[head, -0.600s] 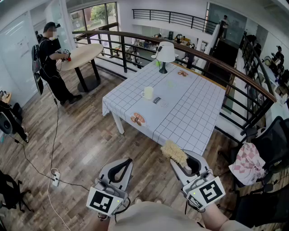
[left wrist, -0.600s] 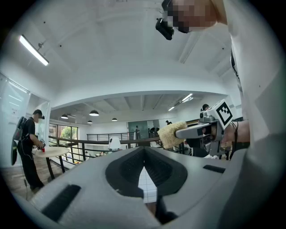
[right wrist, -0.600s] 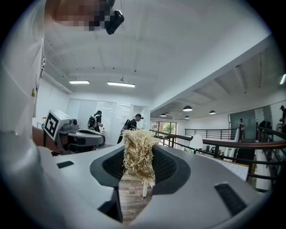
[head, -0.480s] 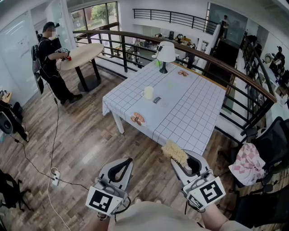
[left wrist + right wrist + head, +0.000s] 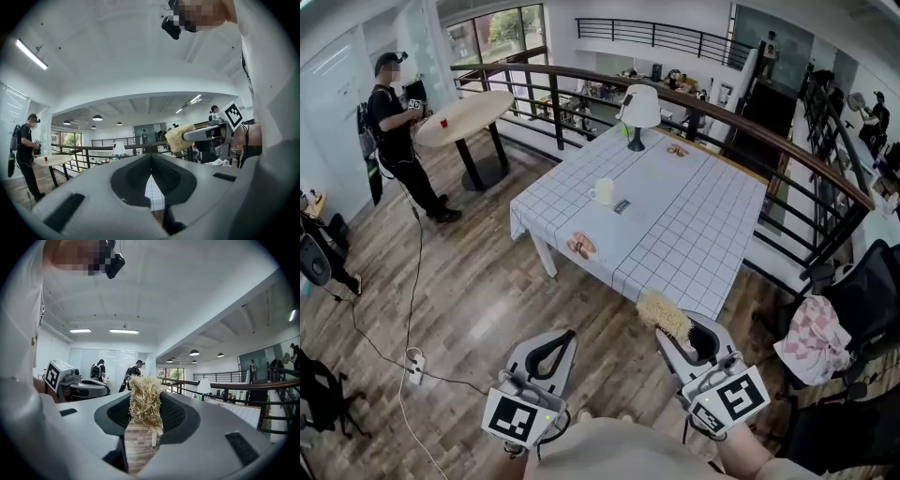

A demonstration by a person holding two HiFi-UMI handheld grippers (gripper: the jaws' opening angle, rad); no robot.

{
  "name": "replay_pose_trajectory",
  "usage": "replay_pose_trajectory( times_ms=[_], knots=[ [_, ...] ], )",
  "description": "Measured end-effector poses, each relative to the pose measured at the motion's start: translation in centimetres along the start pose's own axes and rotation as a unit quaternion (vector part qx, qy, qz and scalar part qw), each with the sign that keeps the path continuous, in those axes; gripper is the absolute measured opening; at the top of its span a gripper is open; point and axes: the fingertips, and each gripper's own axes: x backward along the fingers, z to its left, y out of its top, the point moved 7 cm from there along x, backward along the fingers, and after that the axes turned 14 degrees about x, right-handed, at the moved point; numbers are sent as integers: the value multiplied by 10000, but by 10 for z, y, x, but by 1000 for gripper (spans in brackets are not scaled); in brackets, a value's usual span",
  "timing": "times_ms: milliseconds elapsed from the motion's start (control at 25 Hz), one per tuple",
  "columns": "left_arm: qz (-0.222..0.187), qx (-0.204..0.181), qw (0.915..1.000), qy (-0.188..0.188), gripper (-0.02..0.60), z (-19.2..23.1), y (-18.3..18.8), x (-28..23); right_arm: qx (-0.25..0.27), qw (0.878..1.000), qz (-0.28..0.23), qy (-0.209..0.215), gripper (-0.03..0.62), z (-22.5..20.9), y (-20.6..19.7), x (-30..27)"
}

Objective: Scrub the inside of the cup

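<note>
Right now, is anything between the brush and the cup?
Nothing tall does. The right gripper holds the brush short of the table; the cup stands far across it. Only a small flat dark thing lies near that path.

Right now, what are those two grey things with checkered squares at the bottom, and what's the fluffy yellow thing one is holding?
Those are two hand-held grippers, tools a person holds and uses instead of fingers. The picture from above comes from a camera on the person's head, looking down. The other two come from cameras riding on each gripper. The left gripper is shut and empty. The right gripper pinches a scrubbing brush with straw-coloured bristles. Ahead, the checked table holds a cup and a lamp.
</note>
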Motion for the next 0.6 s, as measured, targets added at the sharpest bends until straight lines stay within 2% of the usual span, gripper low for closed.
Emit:
replay_pose_trajectory(
  times_ms=[80, 280, 600],
  knots=[
    [-3, -66, 10000, 39, 12, -2, -4, -4, -34, 10000, 28, 67, 150, -3, -3, 4],
    [180, 237, 9995, 103, 12, -15, -11, -13, 16, 9995, 92, 289, 150, -9, -12, 14],
    [-106, 99, 9995, 287, 12, -30, -12, -30, -276, 9985, -9, 474, 152, -25, -21, 36]
  ],
)
